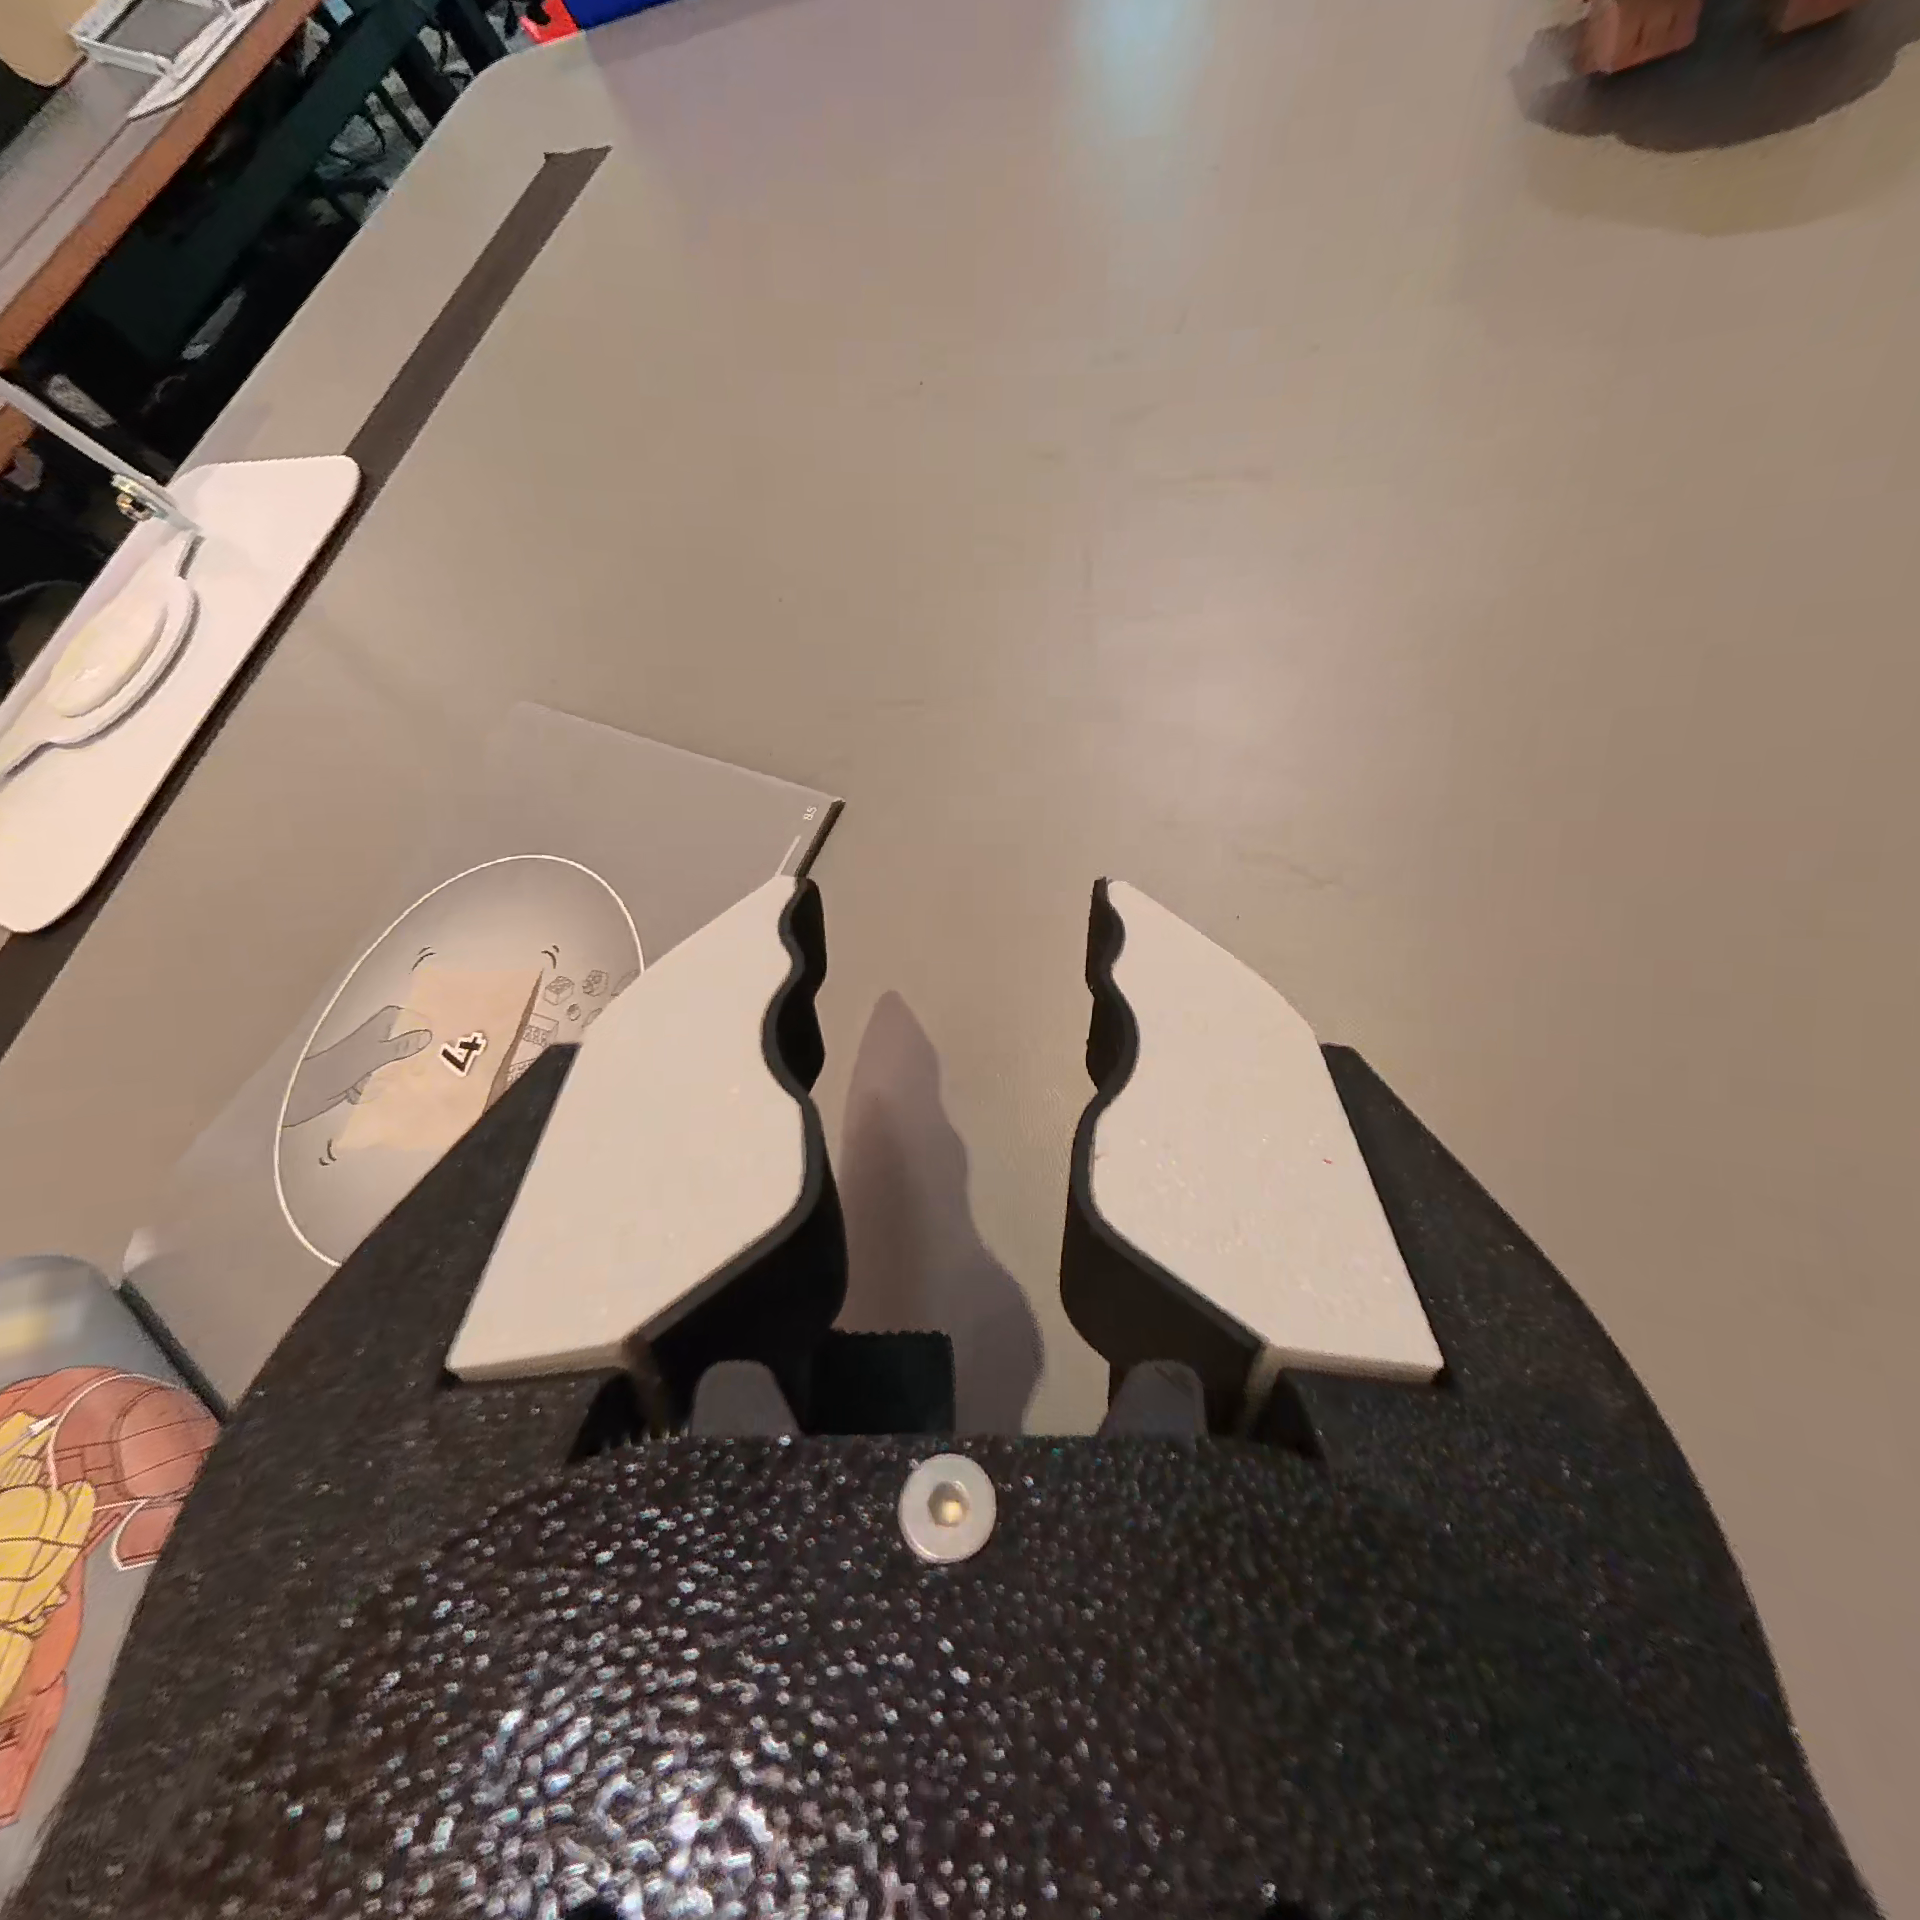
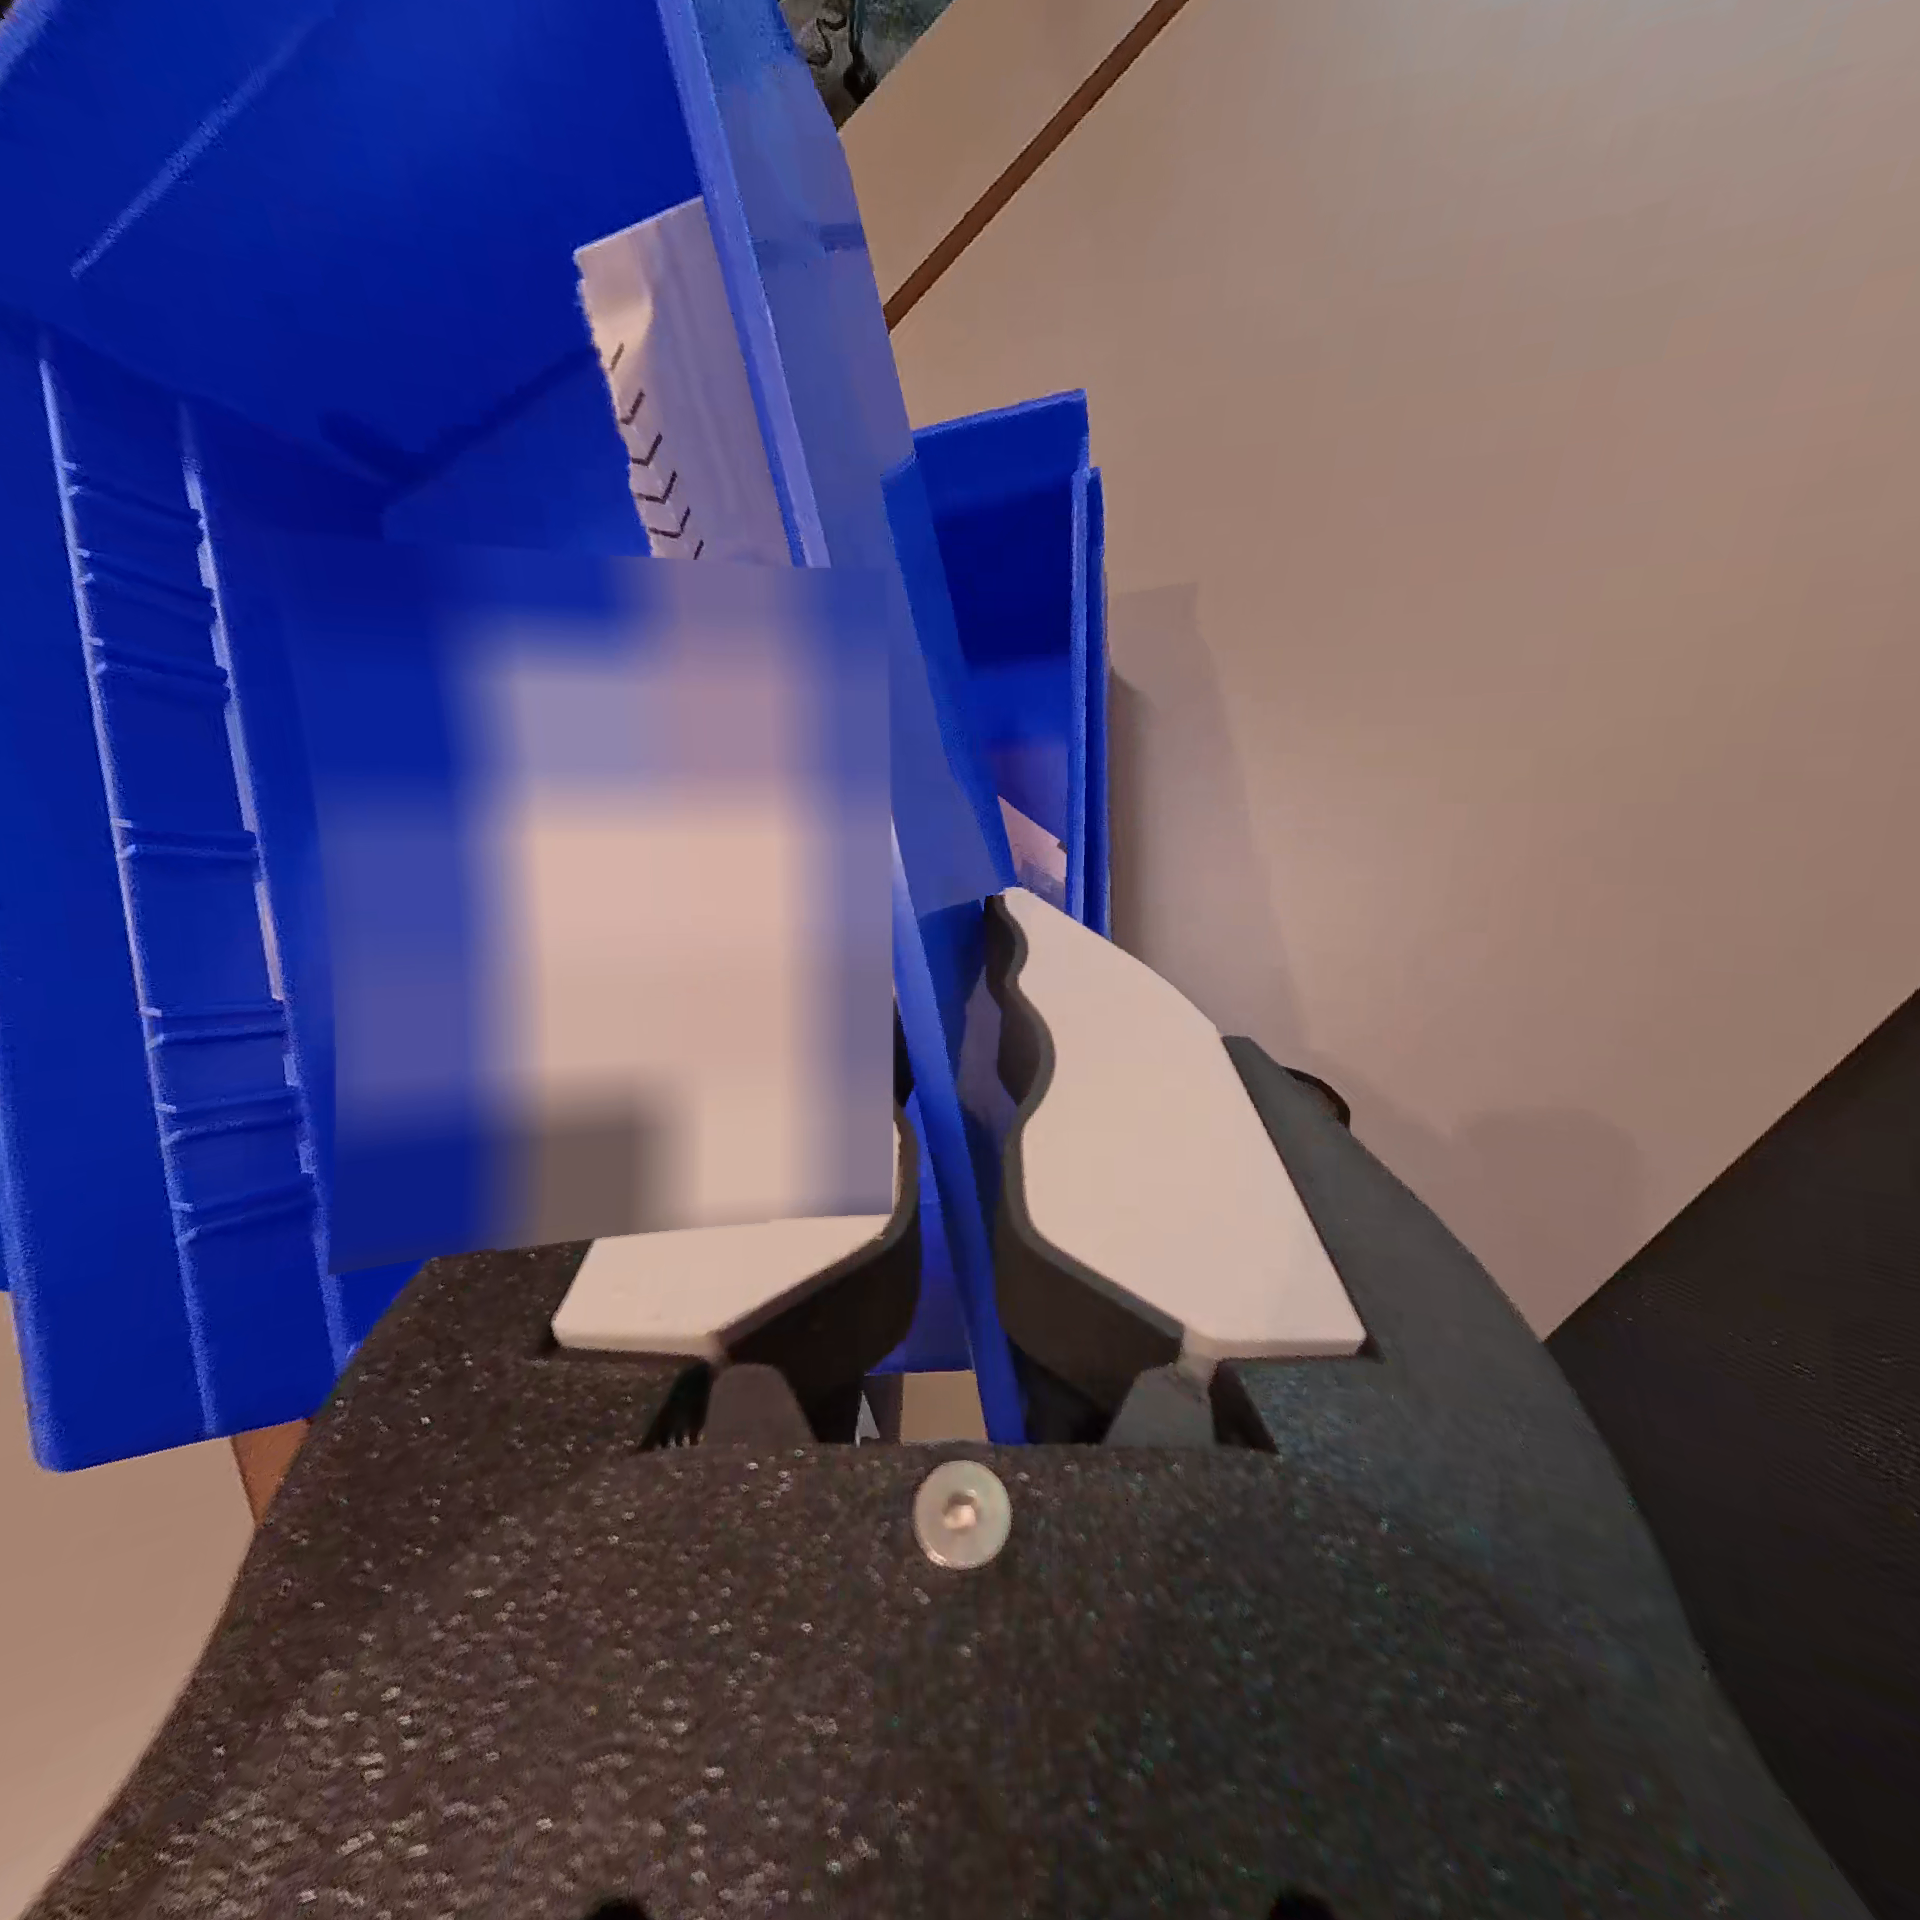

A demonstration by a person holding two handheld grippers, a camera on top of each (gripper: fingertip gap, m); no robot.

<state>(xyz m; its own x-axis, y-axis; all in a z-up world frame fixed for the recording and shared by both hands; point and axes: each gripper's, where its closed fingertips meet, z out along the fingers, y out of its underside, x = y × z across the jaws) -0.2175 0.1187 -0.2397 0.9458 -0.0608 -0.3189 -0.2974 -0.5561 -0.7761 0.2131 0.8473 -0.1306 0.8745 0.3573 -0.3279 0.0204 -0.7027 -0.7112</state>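
Observation:
In the left wrist view my left gripper (image 1: 951, 894) is open and empty, just above the grey table (image 1: 1143, 416). Its left fingertip is at the corner of a grey printed booklet (image 1: 623, 800) lying flat. In the right wrist view my right gripper (image 2: 951, 935) is shut on the thin side wall (image 2: 956, 1195) of a blue plastic bin (image 2: 312, 416), which fills the left half of the view and looks tilted. The wall runs between the two pads; the left finger is mostly hidden. A white sheet with black marks (image 2: 675, 395) lies inside the bin.
A white flat board with a clip (image 1: 208, 623) and a black tape strip (image 1: 478, 291) lie at the table's left edge. A brown object (image 1: 1662, 31) sits far right. A printed container (image 1: 73, 1455) is at lower left. A second blue bin (image 2: 1008, 540) stands behind; a black mat (image 2: 1766, 1351) lies right. My hands' fingertips stand some 85 cm from each other.

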